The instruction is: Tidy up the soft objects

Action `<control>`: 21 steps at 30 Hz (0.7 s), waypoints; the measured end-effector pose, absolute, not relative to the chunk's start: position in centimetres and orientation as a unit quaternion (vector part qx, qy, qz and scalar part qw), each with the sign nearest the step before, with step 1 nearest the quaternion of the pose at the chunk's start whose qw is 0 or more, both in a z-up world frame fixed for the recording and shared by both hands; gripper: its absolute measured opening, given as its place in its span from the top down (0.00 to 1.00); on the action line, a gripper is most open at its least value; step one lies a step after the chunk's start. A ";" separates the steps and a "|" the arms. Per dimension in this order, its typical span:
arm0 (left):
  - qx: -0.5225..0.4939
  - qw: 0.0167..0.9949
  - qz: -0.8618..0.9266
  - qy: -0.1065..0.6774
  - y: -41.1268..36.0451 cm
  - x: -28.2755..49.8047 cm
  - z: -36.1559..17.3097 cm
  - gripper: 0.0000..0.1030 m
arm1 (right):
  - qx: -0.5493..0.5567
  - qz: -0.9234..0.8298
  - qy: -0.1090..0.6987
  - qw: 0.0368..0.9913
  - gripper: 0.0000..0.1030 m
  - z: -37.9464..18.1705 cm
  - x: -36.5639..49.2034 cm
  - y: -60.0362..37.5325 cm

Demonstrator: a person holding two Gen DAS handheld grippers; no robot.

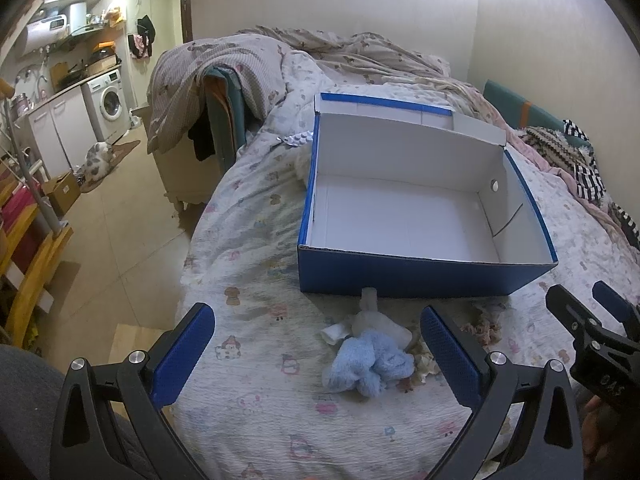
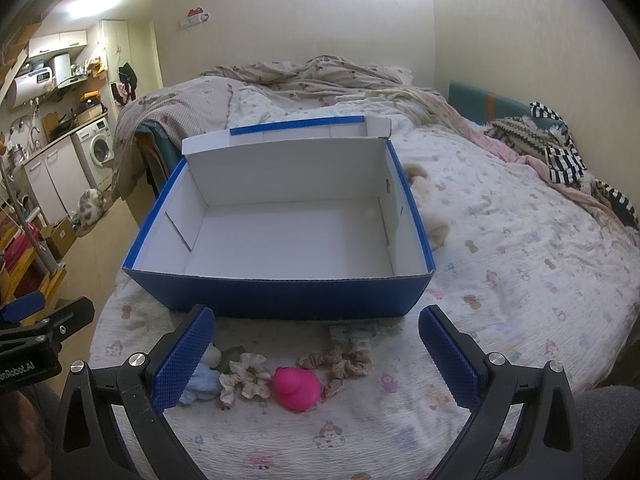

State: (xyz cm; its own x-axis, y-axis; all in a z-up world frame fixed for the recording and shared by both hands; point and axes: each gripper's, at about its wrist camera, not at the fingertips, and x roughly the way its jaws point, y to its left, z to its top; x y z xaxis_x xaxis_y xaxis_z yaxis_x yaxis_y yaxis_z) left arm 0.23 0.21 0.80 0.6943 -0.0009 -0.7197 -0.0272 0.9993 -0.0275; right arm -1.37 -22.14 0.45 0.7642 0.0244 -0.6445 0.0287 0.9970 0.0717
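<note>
**Hovering over the soft things in front of the open box**

Hovering low above the bed, both grippers are pointing forward at the blue cardboard box [image 2: 280, 292]. The left gripper [image 1: 318, 354] is holding its fingers wide apart and is gripping nothing; the right gripper [image 2: 316, 354] is spread open in the same way and is also carrying nothing. Their finger pads [image 2: 182, 360] are blue with a fine dotted texture.

The box is rectangular, blue outside and smooth white inside, and its lid is standing up at the far side. It is sitting on a crinkled white quilt [image 2: 500, 280] printed with small cartoon figures.

A fluffy light blue cloth [image 1: 366, 364] is lying between the left fingers, near the right one. A glossy pink rubber duck [image 2: 296, 388] is lying between the right fingers, with a ruffled floral scrunchie [image 2: 244, 378] touching its left side and a dotted beige scrunchie [image 2: 340, 362] just beside its right.
</note>
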 end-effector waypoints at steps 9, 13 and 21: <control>-0.017 0.921 0.009 0.389 0.2 0.2 0.7 0.00 | 0.037 0.000 0.343 0.939 0.00 0.5 -1.4 -22.1; -0.018 0.921 0.009 0.389 0.2 0.2 0.6 0.00 | 0.038 -0.001 0.343 0.938 0.00 0.5 -1.3 -22.1; -0.018 0.921 0.009 0.389 0.2 0.2 0.6 0.00 | 0.037 -0.001 0.343 0.939 0.00 0.5 -1.4 -22.1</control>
State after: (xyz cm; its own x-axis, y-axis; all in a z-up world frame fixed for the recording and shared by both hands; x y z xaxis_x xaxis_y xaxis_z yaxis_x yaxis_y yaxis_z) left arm 0.21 0.21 0.61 0.6974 0.0020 -0.7167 -0.0296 0.9992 -0.0260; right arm -1.39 -22.12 0.52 0.7650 0.0241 -0.6435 0.0269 0.9972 0.0692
